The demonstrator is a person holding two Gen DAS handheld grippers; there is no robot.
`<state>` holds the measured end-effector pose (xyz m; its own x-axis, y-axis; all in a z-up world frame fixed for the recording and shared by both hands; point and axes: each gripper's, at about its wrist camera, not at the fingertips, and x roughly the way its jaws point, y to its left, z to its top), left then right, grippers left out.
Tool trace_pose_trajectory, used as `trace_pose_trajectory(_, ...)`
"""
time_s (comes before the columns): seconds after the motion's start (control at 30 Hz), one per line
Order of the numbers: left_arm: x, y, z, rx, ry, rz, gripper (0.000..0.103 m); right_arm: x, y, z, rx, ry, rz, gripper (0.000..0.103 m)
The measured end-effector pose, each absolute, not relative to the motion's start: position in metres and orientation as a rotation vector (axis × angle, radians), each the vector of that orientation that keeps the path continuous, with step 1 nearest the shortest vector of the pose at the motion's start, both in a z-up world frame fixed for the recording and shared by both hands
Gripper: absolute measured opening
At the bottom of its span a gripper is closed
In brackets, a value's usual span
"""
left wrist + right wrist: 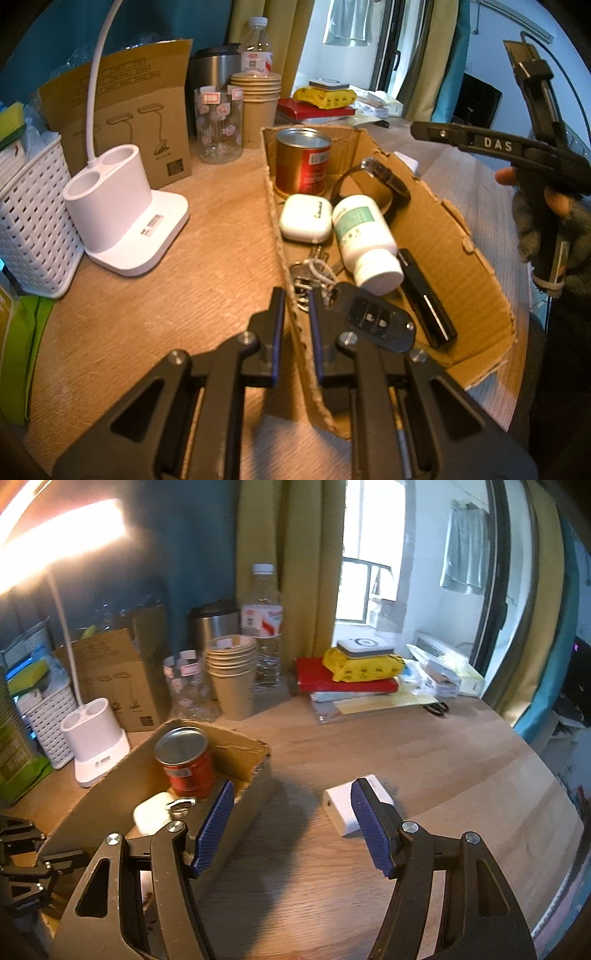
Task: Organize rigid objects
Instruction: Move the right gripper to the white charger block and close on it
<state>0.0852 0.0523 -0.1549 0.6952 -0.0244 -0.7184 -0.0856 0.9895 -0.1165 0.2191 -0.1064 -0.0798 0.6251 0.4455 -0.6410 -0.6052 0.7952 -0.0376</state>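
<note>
Left wrist view shows the cardboard tray (461, 236) already holding a red can (303, 162), earbud case (304, 218), pill bottle (365, 240), watch (384, 177), car key (380, 321) and black stick (424, 299). Left claw (295, 306) pinches the tray's near wall. Right claw (291, 823) is spread wide above the counter (443, 746); a white charger (343, 808) still waits outside, just right of the tray. Readable writing: "DAS" on the right tool.

I'm working in a lived-in home room: curtains (295, 554), hanging laundry (465, 546), and a lamp base (125, 210) near the wooden table's (424, 746) back-left corner.
</note>
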Motion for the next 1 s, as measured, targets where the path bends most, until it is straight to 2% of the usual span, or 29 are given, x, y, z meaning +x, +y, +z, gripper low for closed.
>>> trace_pose_trajectory(1.0,0.085,0.052,-0.155,-0.145,0.802,0.035,0.014,0.28,-0.123,-0.134,-0.274,0.734,0.489,0.069)
